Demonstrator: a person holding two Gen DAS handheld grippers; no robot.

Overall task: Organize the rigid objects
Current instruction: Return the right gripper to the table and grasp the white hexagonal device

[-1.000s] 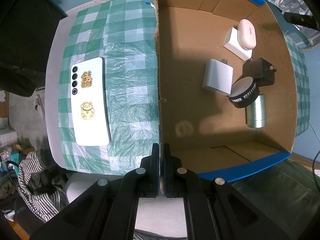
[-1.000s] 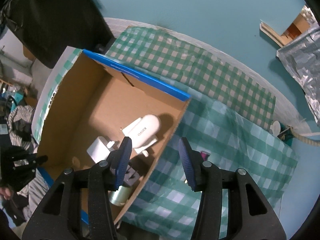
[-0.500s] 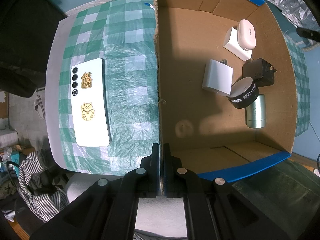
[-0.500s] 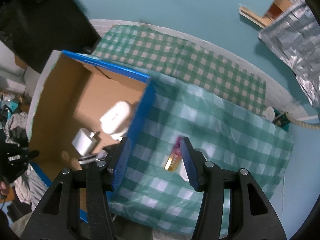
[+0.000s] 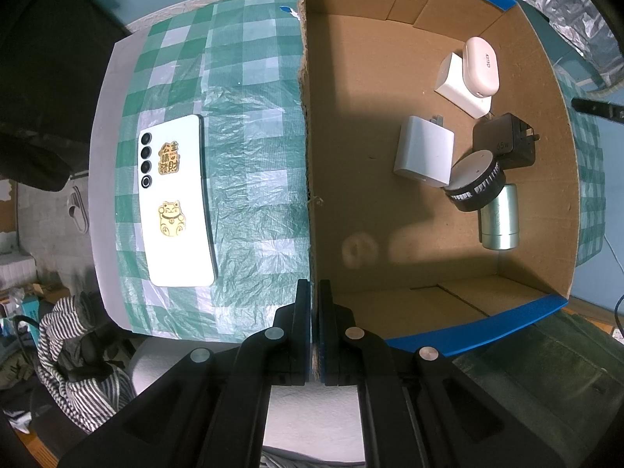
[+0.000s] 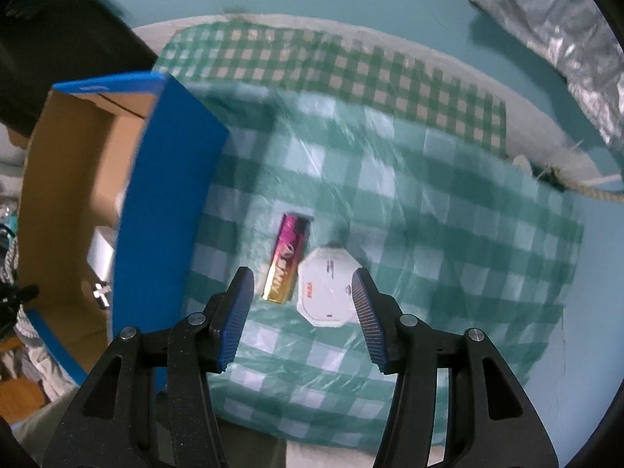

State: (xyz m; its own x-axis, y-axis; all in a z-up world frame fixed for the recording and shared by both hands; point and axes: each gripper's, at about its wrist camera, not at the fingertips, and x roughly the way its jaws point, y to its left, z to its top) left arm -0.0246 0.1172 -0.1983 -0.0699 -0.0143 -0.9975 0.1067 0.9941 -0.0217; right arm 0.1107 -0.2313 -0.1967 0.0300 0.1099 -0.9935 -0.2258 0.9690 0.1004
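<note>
My left gripper (image 5: 315,292) is shut on the near end of the cardboard box's (image 5: 390,210) left wall, pointing down. Inside the box lie a white charger (image 5: 425,156), a black charger (image 5: 503,140), a pale earbud case (image 5: 481,64), a round black-and-white puck (image 5: 474,183) and a silver cylinder (image 5: 501,218). A white phone (image 5: 175,199) lies on the checked cloth left of the box. My right gripper (image 6: 302,275) hangs open above a pink-and-gold stick (image 6: 286,259) and a white octagonal item (image 6: 325,292), touching neither.
The box's blue outer wall (image 6: 163,179) stands just left of the right gripper. Green checked cloth (image 6: 448,214) covers the table up to its far and right edges. Crumpled foil (image 6: 553,35) lies beyond the table, and striped fabric (image 5: 74,355) lies below its left edge.
My right gripper has moved from over the box to the cloth on its right and come lower, bringing the pink stick and white octagon between its fingers' line. The left gripper has stayed put.
</note>
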